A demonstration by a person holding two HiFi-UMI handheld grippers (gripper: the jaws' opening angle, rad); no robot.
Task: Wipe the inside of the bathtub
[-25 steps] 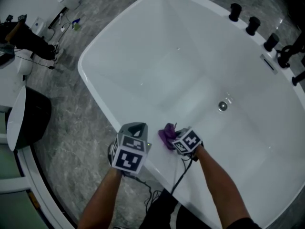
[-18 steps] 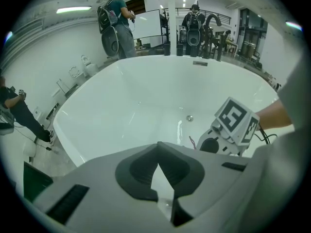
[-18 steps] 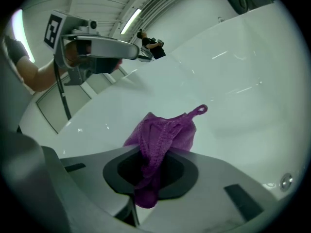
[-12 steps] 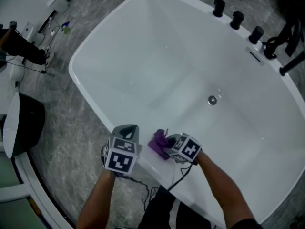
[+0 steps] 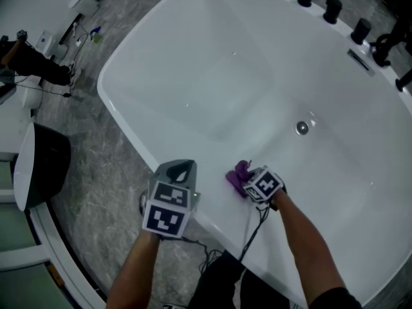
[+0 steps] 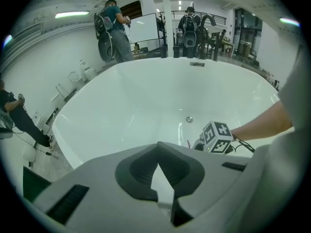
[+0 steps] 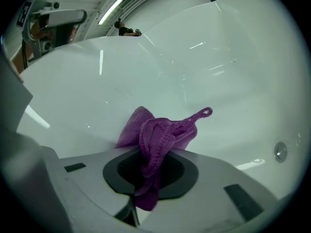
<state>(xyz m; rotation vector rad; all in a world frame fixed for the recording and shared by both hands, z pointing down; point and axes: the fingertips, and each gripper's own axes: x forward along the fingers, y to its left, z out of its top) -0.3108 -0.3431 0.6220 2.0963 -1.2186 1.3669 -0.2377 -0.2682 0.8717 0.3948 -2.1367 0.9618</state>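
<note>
Bathtub (image 5: 219,76): white, with a drain (image 5: 301,128) in its floor.
Purple cloth (image 7: 158,135): bunched against the near inner wall, below the rim.
Right hand-held gripper (image 7: 149,176): clenched on the cloth.
Left hand-held gripper (image 6: 158,169): jaws together, holding nothing, at the near rim.

Left gripper (image 5: 178,167): jaws tip to tip, nothing between them, just a narrow wedge of gap behind the tips in the left gripper view. Held low and near the body, marker cube (image 5: 168,211) facing up at the head camera. Left forearm (image 5: 132,272) bare, coming up from the bottom edge, nearly straight.

Right gripper (image 5: 243,181): jaws clamped on cloth (image 7: 160,135), bunched in the pad throat, one tail hanging below and the rest sticking out past the tips. Right forearm (image 5: 302,243) bare, dark sleeve (image 5: 335,299) at the elbow end, reaching further forward than the left. Grippers side by side, near each other, not touching.
</note>
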